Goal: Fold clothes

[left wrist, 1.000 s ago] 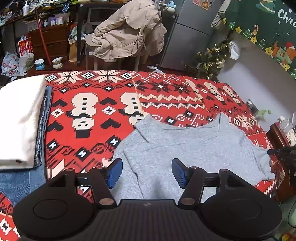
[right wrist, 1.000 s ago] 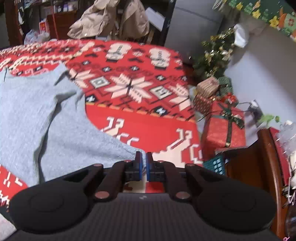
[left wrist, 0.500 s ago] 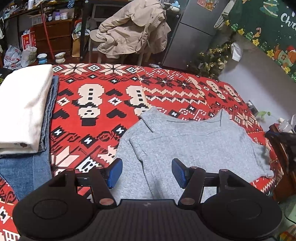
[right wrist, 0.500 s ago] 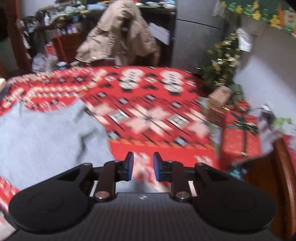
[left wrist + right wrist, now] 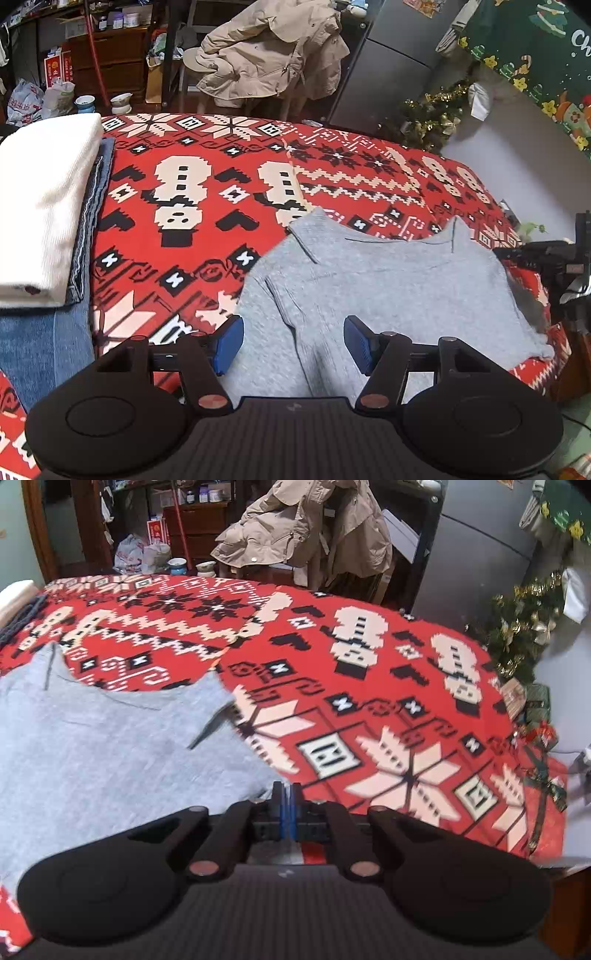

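A sweater (image 5: 388, 288) lies flat on a patterned blanket (image 5: 192, 206) that covers the counter. In the left wrist view, the left tool (image 5: 293, 343) hangs over the sweater's near edge, one finger on each side of a lengthwise fold. Far left on the blanket sits a stack: a folded towel (image 5: 44, 206) on top of folded jeans (image 5: 40, 350). At the sweater's right edge is the right tool (image 5: 287, 797), its tips just beside the cloth. Behind the counter a coat (image 5: 266, 62) is draped over a chair. A small decorated tree (image 5: 428, 118) stands beyond the counter's far right corner.
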Tool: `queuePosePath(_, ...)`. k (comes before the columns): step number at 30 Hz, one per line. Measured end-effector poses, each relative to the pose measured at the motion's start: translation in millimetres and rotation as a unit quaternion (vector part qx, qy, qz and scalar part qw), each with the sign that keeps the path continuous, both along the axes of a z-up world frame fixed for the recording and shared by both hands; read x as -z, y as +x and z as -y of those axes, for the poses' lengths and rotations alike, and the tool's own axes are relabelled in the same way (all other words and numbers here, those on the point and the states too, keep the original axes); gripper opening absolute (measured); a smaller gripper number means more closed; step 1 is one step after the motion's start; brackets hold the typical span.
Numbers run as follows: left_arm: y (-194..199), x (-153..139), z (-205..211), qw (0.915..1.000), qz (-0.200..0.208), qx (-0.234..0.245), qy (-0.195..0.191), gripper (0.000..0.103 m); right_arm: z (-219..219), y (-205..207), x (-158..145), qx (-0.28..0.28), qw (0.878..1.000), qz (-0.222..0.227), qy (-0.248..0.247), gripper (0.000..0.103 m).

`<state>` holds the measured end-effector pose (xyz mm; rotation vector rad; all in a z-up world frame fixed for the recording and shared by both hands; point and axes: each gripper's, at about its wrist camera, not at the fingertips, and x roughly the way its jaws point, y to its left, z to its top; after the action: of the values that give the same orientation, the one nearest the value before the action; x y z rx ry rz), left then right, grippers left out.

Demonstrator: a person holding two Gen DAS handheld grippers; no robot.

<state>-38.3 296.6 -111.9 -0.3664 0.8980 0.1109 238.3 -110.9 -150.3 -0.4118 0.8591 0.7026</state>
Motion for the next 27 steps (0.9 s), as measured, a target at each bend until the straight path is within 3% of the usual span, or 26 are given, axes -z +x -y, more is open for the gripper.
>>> queuePosePath(5,0.4,-0.8,0.7,1.0,0.004,0.0,-0.001,0.059,13.9,20.8,-2.9,0.032,0.998,-0.026,0.04,0.004)
queuePosePath(6,-1.1,-1.7,0.8,1.0,0.005,0.0,0.001,0.059,20.5,21.0,-4.9,0.039,0.998,-0.028,0.048,0.01)
queuePosePath(10,-10.6,-2.8,-3.1,0.9999,0.005,-0.01,0.001,0.059,62.5,9.2,-26.1,0.073,0.994,-0.025,0.077,0.011)
queuePosePath(13,-19.0,-1.9,-7.3,0.9997,0.005,-0.024,-0.002,0.06,102.7,-9.6,-34.2,0.094,0.992,-0.032,0.074,0.019)
queuePosePath(18,-32.6,0.5,-11.2,0.999,0.001,-0.045,0.002,0.06,151.3,-43.7,-20.8,0.12,0.991,-0.035,0.043,0.027)
queuePosePath(22,-46.8,-2.3,-13.0,0.9981,-0.006,-0.059,0.018,0.06,154.9,-53.4,-6.1,0.12,0.991,-0.037,0.035,0.025)
queuePosePath(23,-51.6,-3.7,-14.5,0.9978,-0.007,-0.063,0.021,0.06,153.6,-56.5,-3.6,0.117,0.992,-0.032,0.029,0.014)
queuePosePath(24,-56.9,-5.2,-16.9,0.9974,-0.007,-0.068,0.023,0.06,151.7,-60.8,-1.9,0.111,0.993,-0.022,0.019,0.009)
queuePosePath(27,-72.3,-8.2,-25.4,0.996,-0.008,-0.086,0.023,0.06,148.7,-65.8,-1.6,0.118,0.993,0.003,-0.004,0.005)
